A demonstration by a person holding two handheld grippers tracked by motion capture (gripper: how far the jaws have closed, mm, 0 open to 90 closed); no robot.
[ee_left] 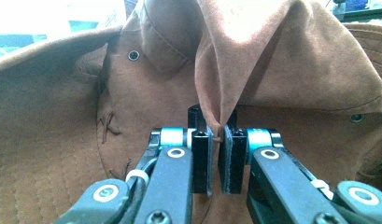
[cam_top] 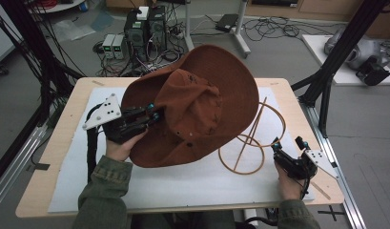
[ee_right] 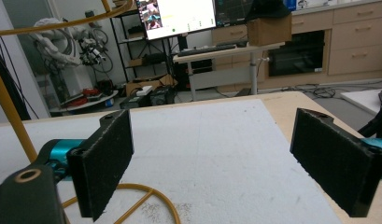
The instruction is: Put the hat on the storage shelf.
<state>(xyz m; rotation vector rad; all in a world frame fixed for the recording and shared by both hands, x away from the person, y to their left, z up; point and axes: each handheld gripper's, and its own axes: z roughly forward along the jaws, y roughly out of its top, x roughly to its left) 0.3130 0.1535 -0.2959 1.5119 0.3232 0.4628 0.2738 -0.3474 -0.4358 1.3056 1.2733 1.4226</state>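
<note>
Brown hat (cam_top: 197, 105), seemingly unlabelled, in left gripper (cam_top: 154, 113).

A wooden table (cam_top: 283, 88) has a white mat (cam_top: 192, 183) on it. Far off, computer boxes (cam_top: 145, 26) and cables (cam_top: 273, 26) sit on the floor.

A light wooden tabletop (cam_top: 64, 157) carries a white mat (cam_top: 183, 183) that covers most of its surface, leaving bare wood along the edges. On the mat, toward the right side, stands a yellow-brown wire stand (cam_top: 252, 143) made of rings and rods; its lower ring lies flat on the mat.
</note>
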